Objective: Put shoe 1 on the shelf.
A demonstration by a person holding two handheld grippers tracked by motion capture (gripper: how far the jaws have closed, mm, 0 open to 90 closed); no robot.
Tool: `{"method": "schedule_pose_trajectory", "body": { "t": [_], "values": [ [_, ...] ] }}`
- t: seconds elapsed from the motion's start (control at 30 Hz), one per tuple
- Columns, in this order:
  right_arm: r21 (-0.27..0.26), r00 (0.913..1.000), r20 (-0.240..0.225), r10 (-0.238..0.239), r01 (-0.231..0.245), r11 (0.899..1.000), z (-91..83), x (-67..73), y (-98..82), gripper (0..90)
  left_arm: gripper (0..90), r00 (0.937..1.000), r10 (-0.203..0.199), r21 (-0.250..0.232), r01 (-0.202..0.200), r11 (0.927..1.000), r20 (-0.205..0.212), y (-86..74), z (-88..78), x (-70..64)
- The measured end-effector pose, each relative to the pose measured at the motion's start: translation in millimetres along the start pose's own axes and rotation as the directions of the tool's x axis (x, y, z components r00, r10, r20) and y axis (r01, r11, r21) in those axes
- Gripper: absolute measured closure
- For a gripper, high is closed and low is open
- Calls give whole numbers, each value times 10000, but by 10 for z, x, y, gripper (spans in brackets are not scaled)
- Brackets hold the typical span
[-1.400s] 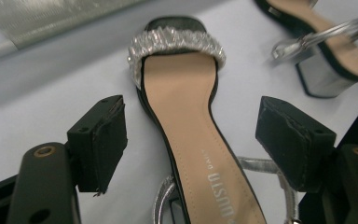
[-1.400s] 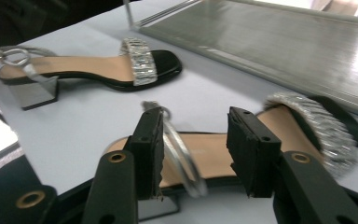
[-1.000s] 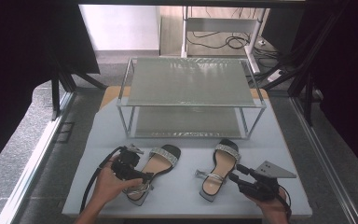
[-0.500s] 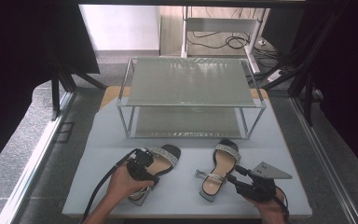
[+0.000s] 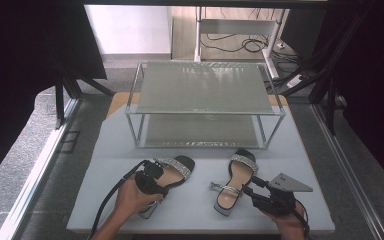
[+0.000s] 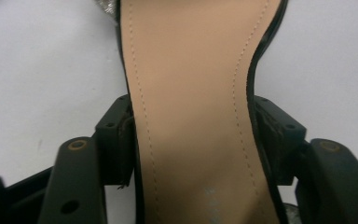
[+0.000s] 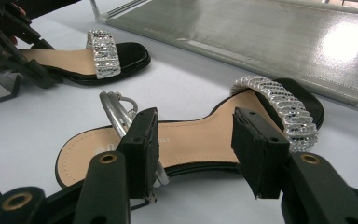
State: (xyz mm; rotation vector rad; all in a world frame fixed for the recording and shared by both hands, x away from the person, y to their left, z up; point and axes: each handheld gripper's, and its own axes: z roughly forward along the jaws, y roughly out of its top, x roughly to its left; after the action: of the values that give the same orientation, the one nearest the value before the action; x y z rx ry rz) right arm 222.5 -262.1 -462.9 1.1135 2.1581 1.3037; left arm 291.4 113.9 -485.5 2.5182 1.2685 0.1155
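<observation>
Grey table (image 5: 200,200) held a two-tier glass-shelved rack (image 5: 205,90), well ahead of both claws. Two sandals lay on the table between rack and the person.

Left sandal (image 5: 172,170): sat directly under and between the left gripper (image 5: 152,184) jaws. In the left gripper view the jaws stood on either side of the tan insole (image 6: 191,116) at its narrow waist, pads touching or all but touching the black sole edges; looked closed on it, though grip firmness can't be confirmed. Rhinestone strap lay ahead of the claw, block heel behind it near the hand.

Right sandal (image 5: 235,182): lay just ahead-left of the right gripper (image 5: 262,197). In the right gripper view the jaws were wide open, nothing held, framing the sandal's (image 7: 191,135) mid-section from the side, not touching it. Rhinestone toe band (image 7: 284,107) was beyond the right jaw; the silver ankle strap (image 7: 116,112) sat by the left jaw.

Handling judgement: sandals likely light, sole stiff enough to pinch across the waist, the narrowest and flattest spot. Smooth insole and glossy edge may slip, so squeeze the sole edges, not the top. Straps floppy, stones could snag or shed, so avoid those. Heel adds rear weight; shoe may tip back when lifted.
</observation>
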Motion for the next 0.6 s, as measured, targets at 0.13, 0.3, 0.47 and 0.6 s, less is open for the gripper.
{"method": "schedule_pose_trajectory", "body": {
  "t": [0.13,0.3,0.47,0.6],
  "values": [
    [12,10000,48,35,-35,10000,-3,-17,-2,508,419,9996,115,49,-116,9999,262,36,-49,65],
    [-77,9999,118,108,-107,9999,-15,-37,-3,509,422,9963,479,-8,-480,9988,717,137,-203,129],
    [-119,9997,162,154,-152,9998,-37,-49,-4,510,422,9904,736,-277,-709,9971,1166,217,-424,137],
    [-154,9998,173,132,-130,9998,-43,-51,-4,511,422,9843,897,-580,-818,9950,1518,278,-596,133]
  ]
}}
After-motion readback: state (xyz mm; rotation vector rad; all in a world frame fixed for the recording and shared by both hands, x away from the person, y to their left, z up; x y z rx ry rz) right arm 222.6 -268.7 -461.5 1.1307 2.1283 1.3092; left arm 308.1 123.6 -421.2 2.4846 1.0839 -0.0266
